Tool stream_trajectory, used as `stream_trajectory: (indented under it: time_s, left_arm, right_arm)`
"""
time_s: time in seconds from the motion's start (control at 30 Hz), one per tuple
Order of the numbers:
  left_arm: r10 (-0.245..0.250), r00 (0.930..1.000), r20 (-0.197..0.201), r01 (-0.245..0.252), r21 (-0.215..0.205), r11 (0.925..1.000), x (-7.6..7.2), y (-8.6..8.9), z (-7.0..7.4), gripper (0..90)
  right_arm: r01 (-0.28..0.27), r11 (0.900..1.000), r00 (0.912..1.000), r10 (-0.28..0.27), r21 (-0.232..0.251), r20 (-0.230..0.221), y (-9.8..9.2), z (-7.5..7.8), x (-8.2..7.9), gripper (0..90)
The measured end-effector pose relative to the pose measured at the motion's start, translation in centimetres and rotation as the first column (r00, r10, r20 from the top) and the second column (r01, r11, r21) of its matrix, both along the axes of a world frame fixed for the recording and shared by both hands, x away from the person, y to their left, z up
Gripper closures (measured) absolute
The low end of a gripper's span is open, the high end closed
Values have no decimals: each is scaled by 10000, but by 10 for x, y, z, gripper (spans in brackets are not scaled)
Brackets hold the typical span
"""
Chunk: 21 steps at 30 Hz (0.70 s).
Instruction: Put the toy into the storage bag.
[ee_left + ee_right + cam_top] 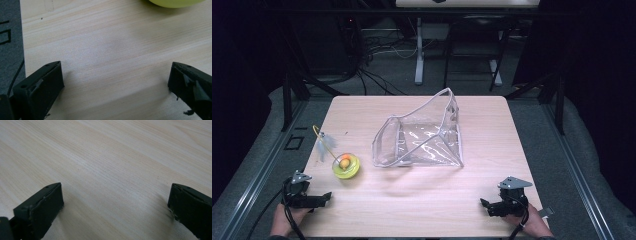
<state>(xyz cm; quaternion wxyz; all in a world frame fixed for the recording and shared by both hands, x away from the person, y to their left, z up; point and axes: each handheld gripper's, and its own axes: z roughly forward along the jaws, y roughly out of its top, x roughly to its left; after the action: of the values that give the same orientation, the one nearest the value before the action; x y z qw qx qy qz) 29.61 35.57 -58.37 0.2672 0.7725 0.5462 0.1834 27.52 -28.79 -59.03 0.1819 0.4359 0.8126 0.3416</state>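
Bare pale wooden table; cables trail across the floor behind.

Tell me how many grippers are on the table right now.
2. The left gripper sits at the near left corner beside the yellow toy; the right gripper sits at the near right corner. Both are open and empty.

table: pale matt wood grain | pouch: clear glossy plastic | bowl: smooth yellow plastic
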Motion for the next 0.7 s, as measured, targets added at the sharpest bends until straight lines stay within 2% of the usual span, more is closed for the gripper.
stream_trajectory:
  time_s: [0.43, 0.7]
  left_arm:
    - [26, 10000, -50, -26, 51, 10000, 1, -1, 0, 0]
    - [-113, 9995, -306, 116, 124, 9999, 3, -2, 2, 0]
  right_arm:
    - [0, 10000, 10000, 0, -2, 6, 0, 0, 0, 0]
    - [4, 10000, 10000, -4, -1, 6, 0, 0, 0, 0]
